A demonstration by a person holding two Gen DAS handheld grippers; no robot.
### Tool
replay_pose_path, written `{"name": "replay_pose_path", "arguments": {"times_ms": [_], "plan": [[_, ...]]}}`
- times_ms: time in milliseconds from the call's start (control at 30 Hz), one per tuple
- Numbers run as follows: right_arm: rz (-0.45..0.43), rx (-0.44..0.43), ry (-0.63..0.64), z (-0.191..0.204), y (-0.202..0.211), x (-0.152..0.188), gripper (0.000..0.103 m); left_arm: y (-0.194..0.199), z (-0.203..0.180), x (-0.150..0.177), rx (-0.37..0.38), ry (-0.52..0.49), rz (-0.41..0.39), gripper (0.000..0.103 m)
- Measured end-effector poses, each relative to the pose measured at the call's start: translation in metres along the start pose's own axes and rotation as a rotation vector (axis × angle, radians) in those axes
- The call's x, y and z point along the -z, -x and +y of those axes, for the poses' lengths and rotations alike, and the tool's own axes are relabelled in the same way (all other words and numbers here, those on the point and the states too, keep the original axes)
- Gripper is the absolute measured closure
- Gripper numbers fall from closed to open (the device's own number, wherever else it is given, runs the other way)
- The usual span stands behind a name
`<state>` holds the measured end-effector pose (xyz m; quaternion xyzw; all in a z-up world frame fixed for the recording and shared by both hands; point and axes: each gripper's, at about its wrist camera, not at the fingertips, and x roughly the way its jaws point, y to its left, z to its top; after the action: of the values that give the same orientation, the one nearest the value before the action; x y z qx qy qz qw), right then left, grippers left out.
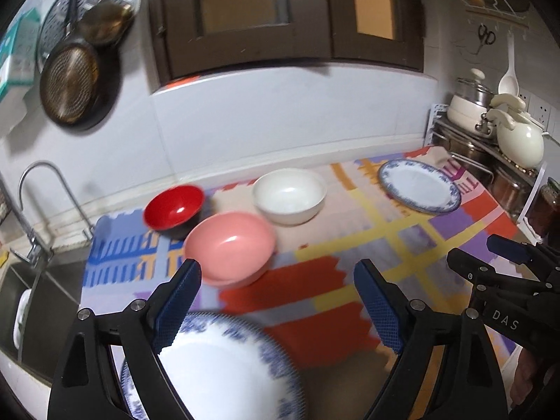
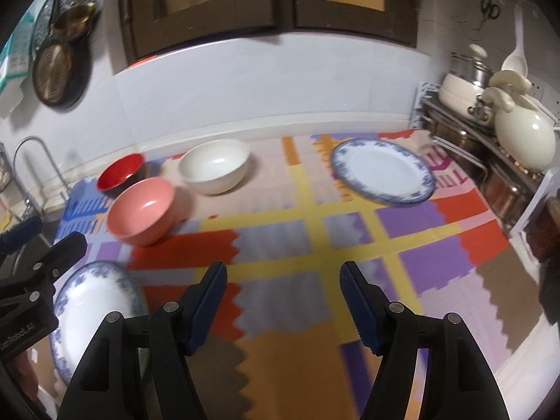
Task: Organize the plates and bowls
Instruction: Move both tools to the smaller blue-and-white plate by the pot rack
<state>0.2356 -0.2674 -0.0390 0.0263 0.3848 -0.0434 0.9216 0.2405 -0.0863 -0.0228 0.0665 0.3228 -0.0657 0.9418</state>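
A red bowl (image 1: 174, 207), a pink bowl (image 1: 230, 247) and a white bowl (image 1: 289, 195) sit close together on the patterned mat at the back left. A blue-rimmed plate (image 1: 419, 185) lies at the back right. A second blue-rimmed plate (image 1: 224, 364) lies near the front left edge, just under my left gripper (image 1: 278, 276), which is open above it. My right gripper (image 2: 282, 280) is open and empty over the mat's middle. The same bowls show in the right wrist view: red bowl (image 2: 120, 174), pink bowl (image 2: 141, 206), white bowl (image 2: 215, 165), far plate (image 2: 383, 170), near plate (image 2: 94, 308).
A sink with a tap (image 1: 38, 206) lies left of the counter. A rack with pots and a cream kettle (image 1: 518, 140) stands at the right. Pans (image 1: 70, 84) hang on the wall at left. The colourful mat (image 2: 315, 238) covers the counter.
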Motion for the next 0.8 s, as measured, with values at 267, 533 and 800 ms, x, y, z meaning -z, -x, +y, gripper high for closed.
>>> {"name": "replay_pose_path", "arguments": {"times_ms": [267, 533, 800], "plan": [[-0.046, 0.02, -0.03, -0.058, -0.007, -0.021, 0.035, -0.019, -0.058, -0.033, 0.025, -0.006, -0.012, 0.014], [-0.097, 0.071, -0.098, -0.107, -0.015, -0.048, 0.035, -0.034, -0.105, -0.072, 0.068, -0.076, -0.051, 0.014], [-0.117, 0.13, -0.154, -0.14, -0.035, -0.078, 0.035, -0.077, -0.133, -0.115, 0.111, -0.118, -0.064, 0.014]]}}
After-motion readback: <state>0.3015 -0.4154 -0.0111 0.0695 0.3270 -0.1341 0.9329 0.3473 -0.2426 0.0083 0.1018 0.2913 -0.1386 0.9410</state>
